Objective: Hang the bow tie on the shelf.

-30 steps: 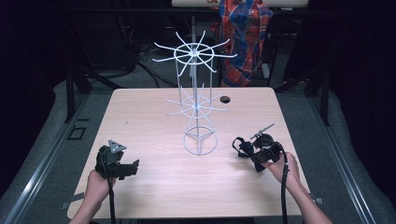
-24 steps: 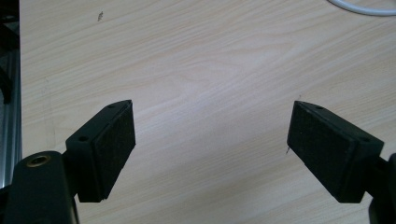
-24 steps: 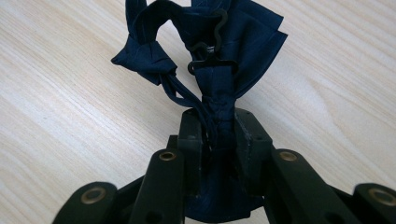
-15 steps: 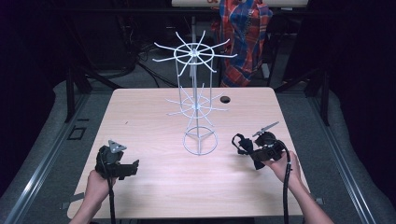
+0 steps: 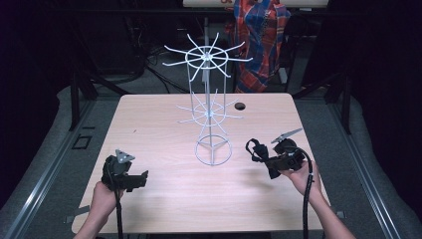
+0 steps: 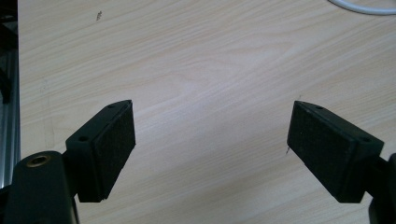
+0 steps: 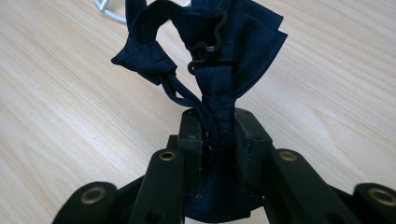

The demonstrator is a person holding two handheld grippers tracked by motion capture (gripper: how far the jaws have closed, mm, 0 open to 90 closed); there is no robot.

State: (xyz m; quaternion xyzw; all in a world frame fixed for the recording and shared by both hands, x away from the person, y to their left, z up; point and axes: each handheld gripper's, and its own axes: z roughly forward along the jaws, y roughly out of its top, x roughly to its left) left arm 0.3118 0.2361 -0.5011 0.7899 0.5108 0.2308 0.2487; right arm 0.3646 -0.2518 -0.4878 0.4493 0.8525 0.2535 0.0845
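Note:
A white wire display rack (image 5: pixel 211 104) with two tiers of radiating hooks stands upright at the table's middle. My right gripper (image 5: pixel 272 162) hovers just right of the rack's ring base, shut on a dark navy bow tie (image 7: pixel 212 51) at its knot. The tie's strap and black plastic hook (image 7: pixel 208 44) stick out past the jaws. In the high view the bow tie (image 5: pixel 258 150) points toward the rack. My left gripper (image 5: pixel 144 177) rests low at the front left of the table, open, with bare wood between its pads (image 6: pixel 114 144).
The light wood table (image 5: pixel 149 124) has a round cable hole (image 5: pixel 240 106) behind the rack. A plaid cloth (image 5: pixel 261 30) hangs beyond the far edge. Metal rails run along the floor on the left. An arc of the rack's base ring (image 6: pixel 364 7) is near the left gripper.
My right gripper with the bow tie has drifted slightly left, toward the rack's base. The left gripper has stayed where it was.

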